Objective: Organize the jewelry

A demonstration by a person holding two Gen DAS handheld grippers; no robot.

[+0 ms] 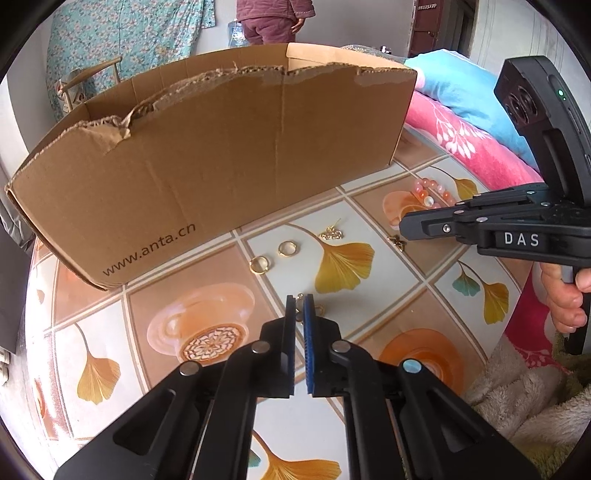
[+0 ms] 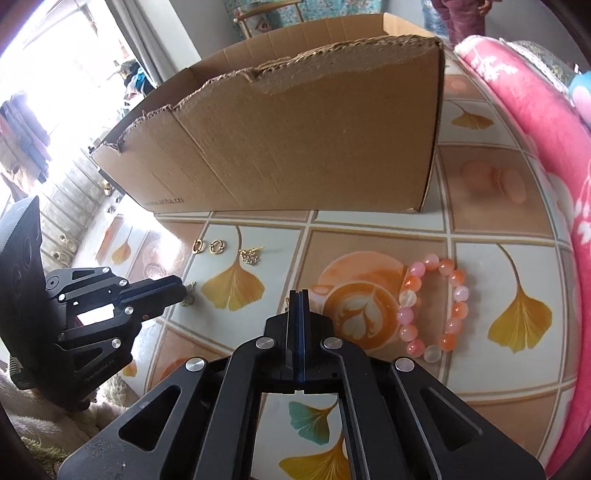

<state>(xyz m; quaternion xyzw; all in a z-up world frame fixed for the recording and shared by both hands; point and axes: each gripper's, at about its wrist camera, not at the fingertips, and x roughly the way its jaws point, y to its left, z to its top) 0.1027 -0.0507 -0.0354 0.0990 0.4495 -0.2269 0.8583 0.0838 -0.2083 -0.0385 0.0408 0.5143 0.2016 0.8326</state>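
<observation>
My left gripper (image 1: pixel 301 300) is shut on a small gold earring (image 1: pixel 300 295), which sticks out at its tips (image 2: pixel 188 295) on the patterned tabletop (image 1: pixel 207 369). My right gripper (image 2: pixel 299 293) is shut, pads together, and a tiny gold charm (image 1: pixel 397 242) lies right at its tip; I cannot tell if it is pinched. Two gold hoop earrings (image 1: pixel 286 248) (image 1: pixel 260 264) and an ornate gold piece (image 1: pixel 330 232) lie between the grippers and the cardboard box (image 1: pixel 221 147). A pink and orange bead bracelet (image 2: pixel 432 306) lies just right of the right gripper.
The open box with torn edges (image 2: pixel 295 129) stands across the back of the table. A pink blanket (image 2: pixel 535 129) rises along the right side, and fluffy beige fabric (image 1: pixel 517 398) lies at the near edge. A person (image 1: pixel 273 18) stands behind the box.
</observation>
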